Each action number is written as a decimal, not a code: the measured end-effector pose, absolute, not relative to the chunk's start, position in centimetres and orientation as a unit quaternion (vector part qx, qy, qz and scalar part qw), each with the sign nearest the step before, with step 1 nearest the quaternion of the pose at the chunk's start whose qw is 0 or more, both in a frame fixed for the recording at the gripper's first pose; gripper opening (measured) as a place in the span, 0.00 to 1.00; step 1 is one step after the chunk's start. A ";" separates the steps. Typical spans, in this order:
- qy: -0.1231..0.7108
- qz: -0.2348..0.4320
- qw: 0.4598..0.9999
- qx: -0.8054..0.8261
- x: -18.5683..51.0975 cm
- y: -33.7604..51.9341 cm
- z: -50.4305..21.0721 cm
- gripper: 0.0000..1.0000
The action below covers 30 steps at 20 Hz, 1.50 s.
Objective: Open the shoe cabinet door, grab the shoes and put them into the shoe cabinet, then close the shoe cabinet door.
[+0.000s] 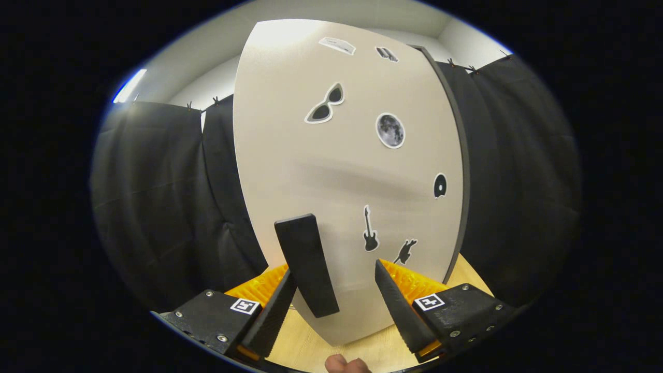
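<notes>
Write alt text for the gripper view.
The open claw faces a pale cabinet door, its left finger beside the door's dark handle, which stands between the fingers ungripped. Stickers, among them sunglasses and a moon, dot the door.

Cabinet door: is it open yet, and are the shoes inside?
Nothing looks done yet. The door, dotted with stickers, faces the gripper and looks shut or nearly so. In hand: the open fingers straddle the dark handle, which sits close to the left finger, not yet squeezed. Left: pull the door open, fetch the shoes, put them inside, then shut the door.
</notes>
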<state>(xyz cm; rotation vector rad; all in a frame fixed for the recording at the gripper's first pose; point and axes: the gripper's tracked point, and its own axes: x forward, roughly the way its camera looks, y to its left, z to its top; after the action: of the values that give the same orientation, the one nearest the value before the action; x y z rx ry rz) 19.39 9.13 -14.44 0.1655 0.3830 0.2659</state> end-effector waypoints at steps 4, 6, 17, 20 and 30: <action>0.184 0.137 0.970 0.080 21.2 10.0 -14.7 0.93; 0.182 0.138 0.970 0.077 21.7 10.6 -14.7 0.93; 0.184 0.145 0.968 0.091 24.5 12.7 -15.3 0.93; 0.176 0.133 0.972 0.077 24.9 12.9 -15.3 0.94; 0.173 0.111 0.976 0.071 25.8 12.9 -15.3 0.95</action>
<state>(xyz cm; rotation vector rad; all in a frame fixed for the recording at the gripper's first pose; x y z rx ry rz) 25.80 12.93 -15.29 0.1424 0.3482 0.2236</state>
